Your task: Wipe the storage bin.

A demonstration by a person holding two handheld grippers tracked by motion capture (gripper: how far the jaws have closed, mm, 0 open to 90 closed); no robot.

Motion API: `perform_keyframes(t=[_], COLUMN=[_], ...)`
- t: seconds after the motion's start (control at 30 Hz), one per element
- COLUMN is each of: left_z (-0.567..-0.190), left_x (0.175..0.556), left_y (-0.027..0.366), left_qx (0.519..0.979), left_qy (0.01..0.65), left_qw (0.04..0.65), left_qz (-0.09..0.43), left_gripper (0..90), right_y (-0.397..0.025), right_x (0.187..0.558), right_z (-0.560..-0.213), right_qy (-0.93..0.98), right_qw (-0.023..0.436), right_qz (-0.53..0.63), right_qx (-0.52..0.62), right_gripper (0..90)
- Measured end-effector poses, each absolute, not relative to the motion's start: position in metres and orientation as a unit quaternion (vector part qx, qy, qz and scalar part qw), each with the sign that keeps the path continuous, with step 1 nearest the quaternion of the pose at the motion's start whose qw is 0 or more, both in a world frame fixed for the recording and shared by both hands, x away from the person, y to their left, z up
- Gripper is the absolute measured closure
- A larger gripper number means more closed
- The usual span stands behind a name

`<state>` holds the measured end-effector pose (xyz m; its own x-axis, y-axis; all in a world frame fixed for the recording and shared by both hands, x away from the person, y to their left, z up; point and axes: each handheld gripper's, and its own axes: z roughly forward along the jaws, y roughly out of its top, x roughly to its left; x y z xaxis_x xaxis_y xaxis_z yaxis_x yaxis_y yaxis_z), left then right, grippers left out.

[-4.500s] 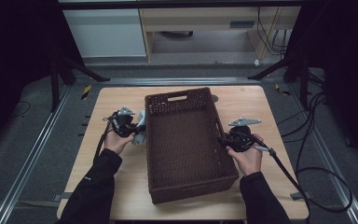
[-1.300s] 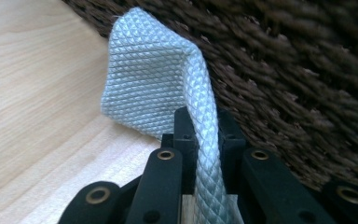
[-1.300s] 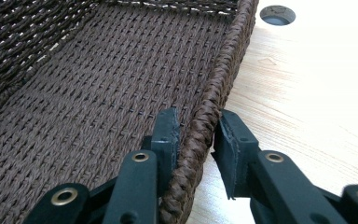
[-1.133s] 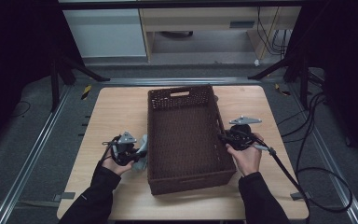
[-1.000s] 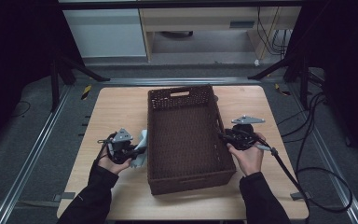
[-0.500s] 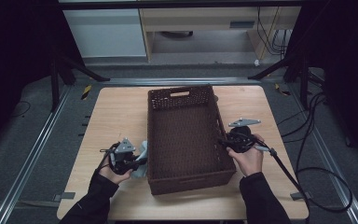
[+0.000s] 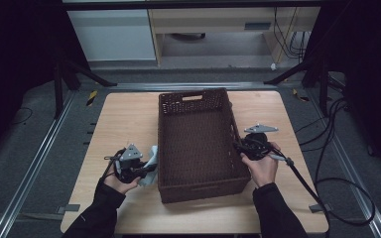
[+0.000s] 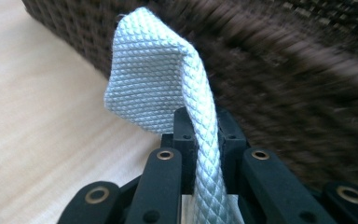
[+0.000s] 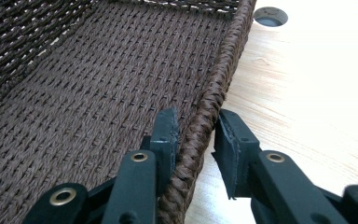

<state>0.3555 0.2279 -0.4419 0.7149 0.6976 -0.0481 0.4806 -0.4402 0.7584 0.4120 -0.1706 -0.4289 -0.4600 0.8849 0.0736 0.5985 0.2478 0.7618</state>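
Note:
A dark brown woven basket (image 7: 193,95) lies lengthwise in the middle of the wooden table (image 7: 124,119). My left gripper (image 7: 146,171) is beside the basket's left wall, near its front corner, shut on a white diamond-weave cloth (image 7: 152,154). In the left gripper view the cloth (image 8: 154,84) rises from between the jaws of the left gripper (image 8: 204,135) and folds over against the basket wall (image 8: 284,93). My right gripper (image 7: 239,148) sits at the right rim. Its jaws (image 9: 193,126) stand astride the braided rim (image 9: 223,79), one inside and one outside, closed on it.
A round hole (image 9: 270,16) is in the tabletop beyond the basket's far right corner. Metal rails (image 7: 44,148) run along both sides of the table. Cables (image 7: 327,183) trail over the floor at the right. Bare wood lies on either side of the basket.
The basket has turned from skewed to square with the table. My left gripper has carried the cloth toward the person along the left wall. The right gripper stays on the rim.

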Motion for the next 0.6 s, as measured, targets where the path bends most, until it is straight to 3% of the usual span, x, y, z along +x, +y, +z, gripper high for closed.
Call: perform_keyframes(t=[0.23, 0.4, 0.6], left_z=[-0.431, -0.45, -0.474], left_x=[0.349, 0.345, 0.337], left_y=[0.227, 0.225, 0.224], left_qx=[0.839, 0.849, 0.863], left_qy=[0.34, 0.342, 0.348], left_qw=[0.398, 0.38, 0.352], left_qz=[0.151, 0.131, 0.101], left_gripper=[81.3, 81.4, 81.4], right_y=[-0.17, -0.172, -0.173], right_x=[0.414, 0.411, 0.409], right_z=[-0.429, -0.426, -0.425], right_qy=[0.765, 0.766, 0.772], right_qw=[0.193, 0.194, 0.196], right_qz=[0.378, 0.384, 0.384], right_qx=[0.485, 0.478, 0.467], right_gripper=[66.5, 60.2, 59.7])
